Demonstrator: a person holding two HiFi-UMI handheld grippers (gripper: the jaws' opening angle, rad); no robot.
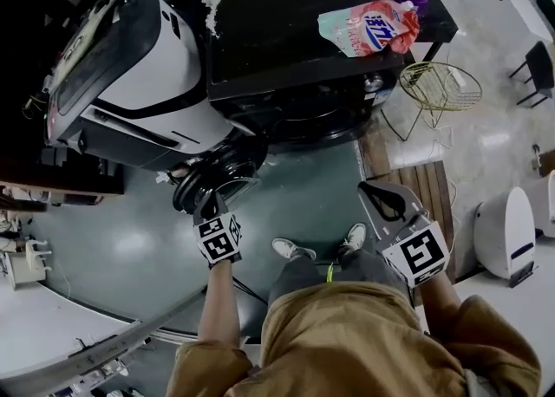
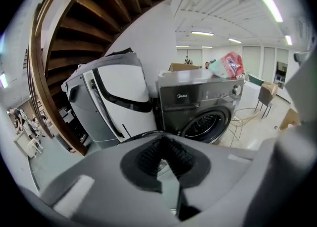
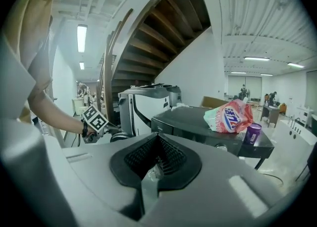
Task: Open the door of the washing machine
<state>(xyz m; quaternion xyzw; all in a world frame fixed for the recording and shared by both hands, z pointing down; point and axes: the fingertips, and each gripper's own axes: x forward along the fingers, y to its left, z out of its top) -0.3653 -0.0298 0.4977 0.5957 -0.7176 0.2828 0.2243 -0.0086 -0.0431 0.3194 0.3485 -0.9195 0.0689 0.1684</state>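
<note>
Shorts (image 1: 347, 326), washer door (image 1: 217, 180) ajar, detergent pouch (image 1: 368, 29) atop, wire stool (image 1: 440, 86) rt.

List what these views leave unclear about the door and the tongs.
Head view: whether the left tongs touch the open door; both are dark and overlap.
Left gripper view: the door is mostly hidden behind the tongs' own body.
Right gripper view: the right tongs cover most of the washing machine front.

Green floor (image 1: 316, 200); wooden staircase (image 2: 99, 18) overhead; white wall (image 2: 153, 37); ceiling strip lights (image 2: 203, 33); gold wire chair (image 1: 440, 86).
</note>
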